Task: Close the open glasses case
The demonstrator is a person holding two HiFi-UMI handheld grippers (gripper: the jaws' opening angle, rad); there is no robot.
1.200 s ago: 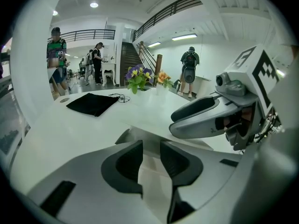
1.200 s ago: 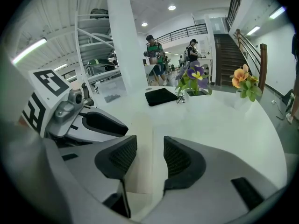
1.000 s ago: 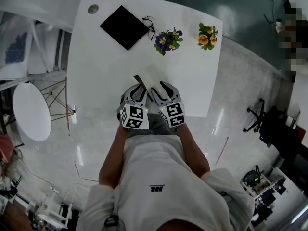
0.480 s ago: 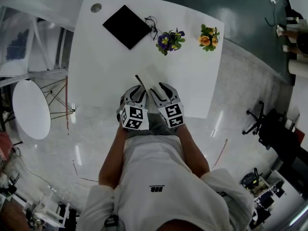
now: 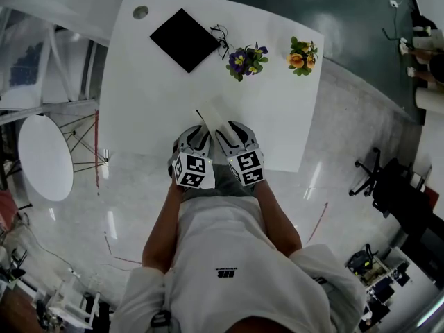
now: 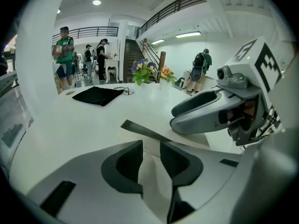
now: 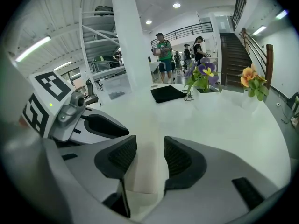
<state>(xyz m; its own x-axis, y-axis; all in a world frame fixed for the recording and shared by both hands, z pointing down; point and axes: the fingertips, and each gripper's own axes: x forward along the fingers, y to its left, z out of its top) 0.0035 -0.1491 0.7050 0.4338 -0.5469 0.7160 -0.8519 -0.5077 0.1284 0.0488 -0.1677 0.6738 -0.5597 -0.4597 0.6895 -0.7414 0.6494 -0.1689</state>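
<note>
The open glasses case is a cream, flat-looking thing with a dark-edged flap, lying near the front edge of the white table. Both grippers sit side by side just behind it. My left gripper stands open, and in the left gripper view the case's cream surface lies between and under the pads. My right gripper is open too, with a cream panel of the case running through its gap. I cannot tell whether either touches the case.
A black cloth lies at the table's far left with a pair of glasses beside it. Purple flowers and orange flowers stand at the back. A round white table is off to the left.
Both grippers stay almost where they were at the case. Only the head view has shifted slightly.
</note>
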